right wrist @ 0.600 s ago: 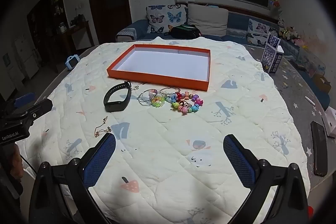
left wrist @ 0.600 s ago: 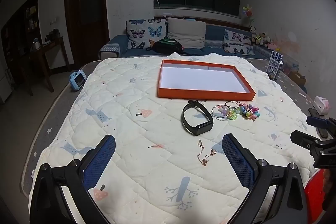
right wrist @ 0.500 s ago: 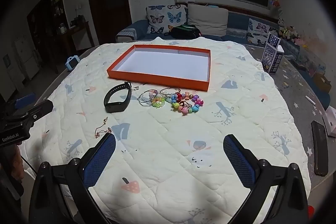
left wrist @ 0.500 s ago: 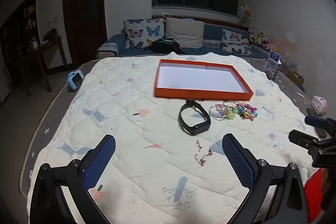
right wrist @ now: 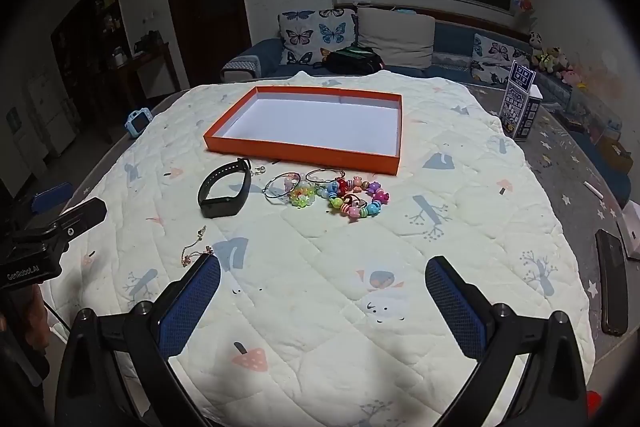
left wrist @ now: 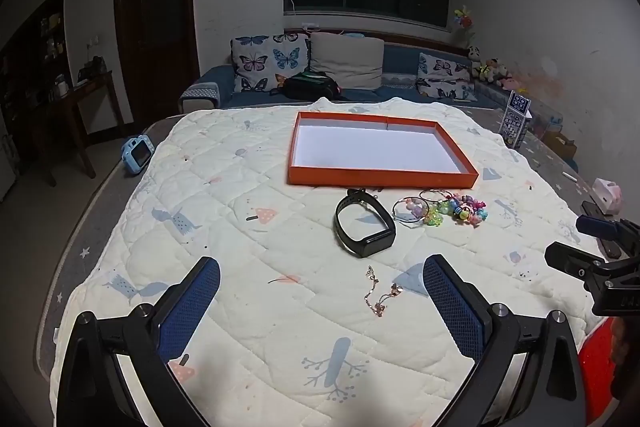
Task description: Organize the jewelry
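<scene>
Lettering "GenRobot.AI" on left gripper [right wrist: 60,223]

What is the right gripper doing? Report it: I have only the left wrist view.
Observer: The right gripper is wide open, with only the quilt between its fingers.
Operator: Now tell me what lies past the quilt on that side.
Observer: A dark phone lies flat on the grey starred mat, just past the quilt's right edge.
</scene>
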The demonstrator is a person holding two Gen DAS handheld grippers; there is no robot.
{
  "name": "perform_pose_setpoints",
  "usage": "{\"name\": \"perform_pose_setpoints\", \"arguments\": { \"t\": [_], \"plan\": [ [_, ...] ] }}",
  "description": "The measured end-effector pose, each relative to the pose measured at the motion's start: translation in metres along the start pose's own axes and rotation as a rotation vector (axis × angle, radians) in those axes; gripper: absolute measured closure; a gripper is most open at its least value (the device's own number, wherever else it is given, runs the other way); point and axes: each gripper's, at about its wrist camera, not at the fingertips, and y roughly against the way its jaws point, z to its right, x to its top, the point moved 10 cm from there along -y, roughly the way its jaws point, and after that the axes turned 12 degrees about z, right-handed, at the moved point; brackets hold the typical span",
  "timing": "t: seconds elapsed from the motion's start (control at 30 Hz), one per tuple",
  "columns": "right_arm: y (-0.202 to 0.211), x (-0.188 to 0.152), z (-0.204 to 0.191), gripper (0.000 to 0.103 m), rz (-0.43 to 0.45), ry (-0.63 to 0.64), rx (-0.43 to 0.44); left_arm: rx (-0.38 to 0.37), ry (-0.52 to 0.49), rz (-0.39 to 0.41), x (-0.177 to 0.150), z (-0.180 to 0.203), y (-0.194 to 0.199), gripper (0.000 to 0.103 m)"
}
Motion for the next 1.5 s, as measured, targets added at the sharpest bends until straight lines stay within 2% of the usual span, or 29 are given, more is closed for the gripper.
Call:
{"name": "perform_pose_setpoints", "arguments": {
  "t": [1.0,1.03,1.5],
  "plan": [
    [-0.004,0.001,-0.003,0.000,-0.003,0.003,0.004,0.000,0.002,-0.016,-0.005,-0.013,-0.008,0.000],
    [-0.004,0.001,-0.003,0.000,-0.003,0.004,0.004,0.004,0.001,-0.018,-0.006,-0.004,-0.011,0.000],
    [-0.008,0.000,-0.005,0.000,-0.009,0.006,0.007,-0.003,0.004,-0.038,-0.010,-0.003,-0.019,0.000]
  ]
}}
